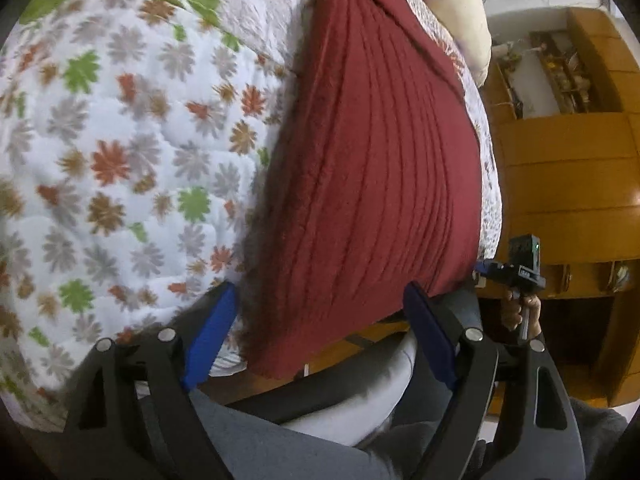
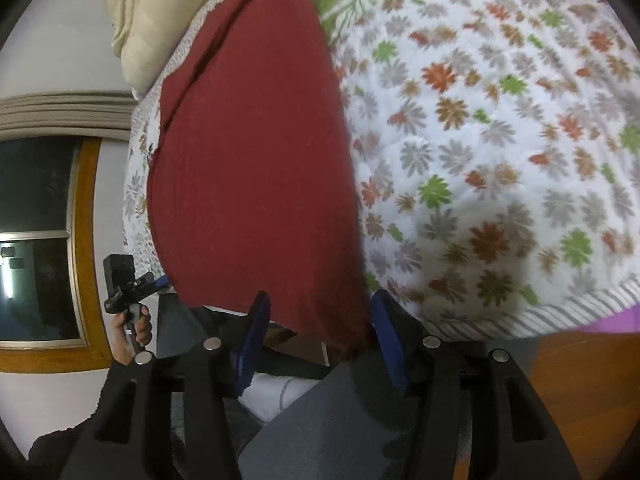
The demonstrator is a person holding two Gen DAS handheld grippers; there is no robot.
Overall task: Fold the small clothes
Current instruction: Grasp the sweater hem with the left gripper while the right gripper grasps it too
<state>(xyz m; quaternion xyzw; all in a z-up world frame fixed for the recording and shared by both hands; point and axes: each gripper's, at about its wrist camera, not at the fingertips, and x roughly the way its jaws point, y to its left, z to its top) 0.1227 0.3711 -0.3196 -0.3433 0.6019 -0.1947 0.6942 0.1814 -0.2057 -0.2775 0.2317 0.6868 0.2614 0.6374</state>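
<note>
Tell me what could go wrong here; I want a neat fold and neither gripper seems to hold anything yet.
1. The red cloth lies along the quilt's edge and its near end overhangs; a careless tug might drag it off.
2. Both the left gripper and the right gripper are open, astride different near corners; uneven pinches could skew the fold.
3. Blue pads closing low might catch the quilt too.

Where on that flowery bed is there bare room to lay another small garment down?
The widest bare patch is the floral quilt beside the long edge of the red cloth, running on to the quilt's striped border. The other side is crowded: only a narrow strip of quilt separates the cloth from the bed's edge, with a cream pillow at its far end.
</note>
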